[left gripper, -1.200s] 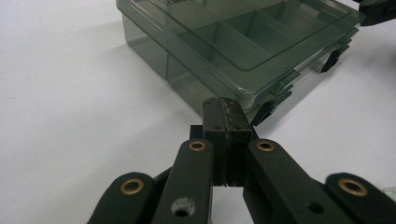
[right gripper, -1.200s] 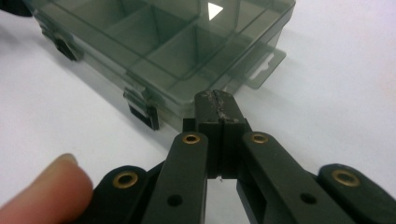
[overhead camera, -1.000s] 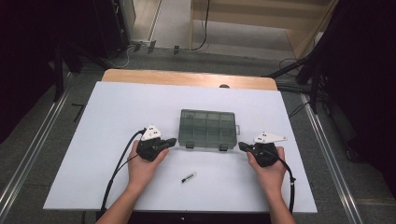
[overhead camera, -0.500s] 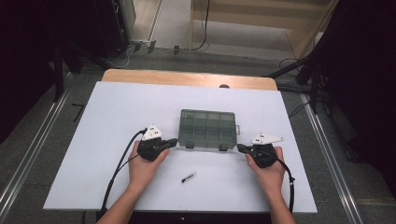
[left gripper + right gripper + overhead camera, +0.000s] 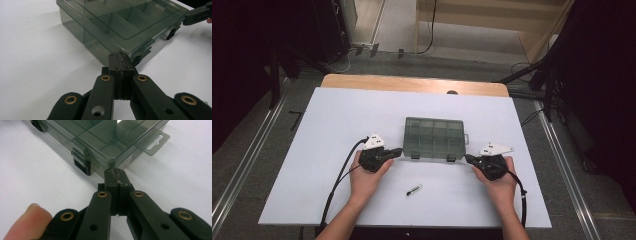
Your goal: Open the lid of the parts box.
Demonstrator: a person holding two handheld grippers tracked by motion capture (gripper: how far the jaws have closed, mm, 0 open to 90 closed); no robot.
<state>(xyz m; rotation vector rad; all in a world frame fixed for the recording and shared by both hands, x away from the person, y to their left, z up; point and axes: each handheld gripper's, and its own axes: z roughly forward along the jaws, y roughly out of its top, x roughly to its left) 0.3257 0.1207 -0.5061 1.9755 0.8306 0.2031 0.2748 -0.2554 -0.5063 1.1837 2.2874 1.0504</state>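
Note:
A smoky clear compartment box (image 5: 434,138) lies lid-down-shut in the middle of the white table (image 5: 337,125), with two black latches on its near side. My left gripper (image 5: 398,151) rests on the table at the box's near left corner, jaws shut with nothing between them; the left gripper view has that gripper's tips (image 5: 120,58) right at the box (image 5: 117,22) corner. My right gripper (image 5: 468,158) sits shut and empty at the near right corner, its tips (image 5: 115,176) just short of the box (image 5: 105,137) beside a latch (image 5: 81,161). A small dark pen-like piece (image 5: 414,189) lies on the table between the hands.
The box has a hang tab (image 5: 153,141) on its right end. A wooden strip (image 5: 412,84) runs along the table's far edge. Metal rails (image 5: 562,170) flank the table on the floor. Cables (image 5: 337,185) trail back from both grippers.

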